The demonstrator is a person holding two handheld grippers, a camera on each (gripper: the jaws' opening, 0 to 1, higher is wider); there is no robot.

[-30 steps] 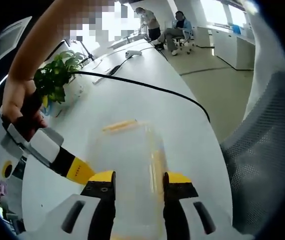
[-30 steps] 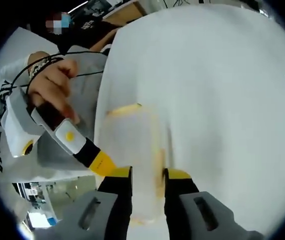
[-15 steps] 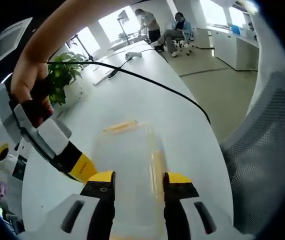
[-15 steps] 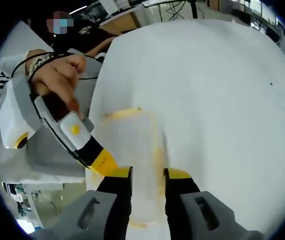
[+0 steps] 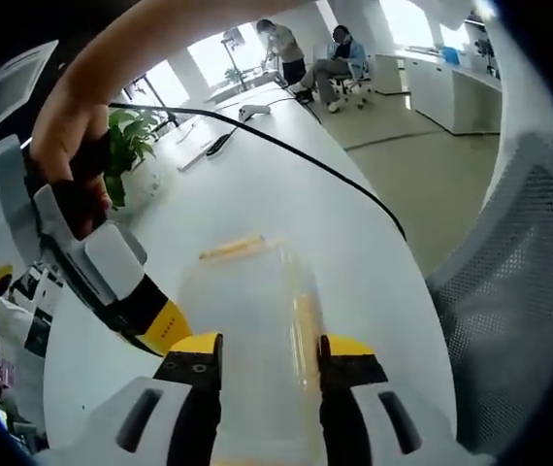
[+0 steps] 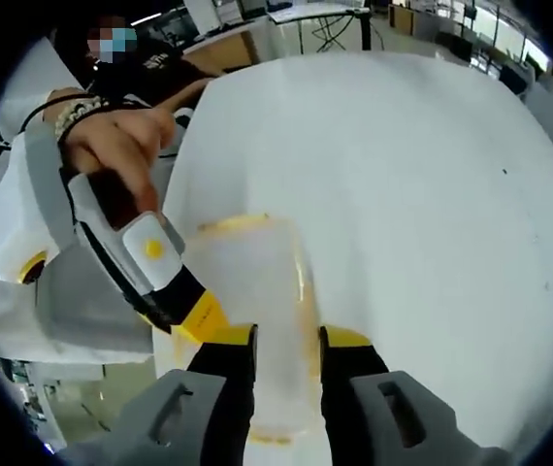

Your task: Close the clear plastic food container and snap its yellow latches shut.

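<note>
The clear plastic food container (image 5: 252,306) hangs above the white table (image 5: 257,184), lid down on it, between the jaws of my left gripper (image 5: 257,342), which is shut on it. A yellow latch (image 5: 232,246) runs along its far edge and another (image 5: 305,325) along its right side. The right gripper's yellow-tipped finger (image 5: 163,327) meets the container's left side. In the right gripper view the container (image 6: 252,291) sits in my right gripper (image 6: 286,335), also shut on it, with a yellow latch (image 6: 230,224) at the far edge. The left gripper's finger (image 6: 197,316) touches its left side.
A potted plant (image 5: 126,146) and a black cable (image 5: 286,155) lie on the table farther back. A grey mesh chair (image 5: 519,291) stands to the right of the table edge. People sit at the far end of the room (image 5: 340,53). A person's hand (image 6: 112,146) holds the left gripper.
Both views have shifted a little with the hands. The other gripper's body stands steeper and nearer in each view. The container stays between both pairs of jaws.
</note>
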